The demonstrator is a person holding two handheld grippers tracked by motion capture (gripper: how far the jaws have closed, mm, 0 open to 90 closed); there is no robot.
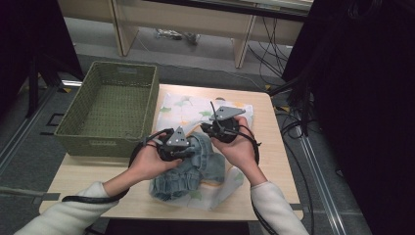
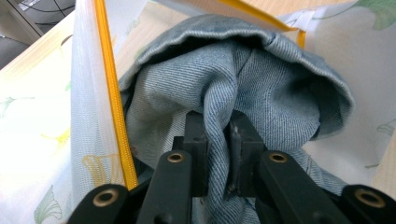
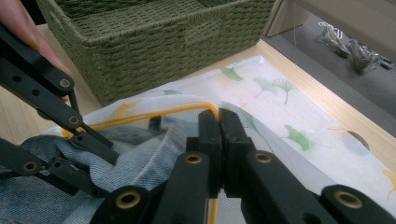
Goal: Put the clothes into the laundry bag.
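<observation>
**Denim half inside the mesh bag, both tools clamped**

On the desk [image 1: 274,161], the left tool [image 2: 219,140] pinches a fold of the denim garment [image 2: 261,79], which points into the bag mouth just ahead. To its right, the right tool [image 3: 219,135], jaws fully closed, grips the yellow-zippered rim of the leaf-print mesh laundry bag [image 3: 275,107], holding it up.

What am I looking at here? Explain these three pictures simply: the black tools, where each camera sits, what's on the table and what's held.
A person at a table holds a pair of hand-worked tongs in each hand. The high view looks down from above; each of the other two cameras rides on one pair of tongs. On the table stand a green woven basket and a white mesh bag printed with leaves. The left tongs pinch a fold of denim garment that sits in the bag's mouth. The right tongs are shut on the bag's yellow-trimmed edge, holding it up.
</observation>
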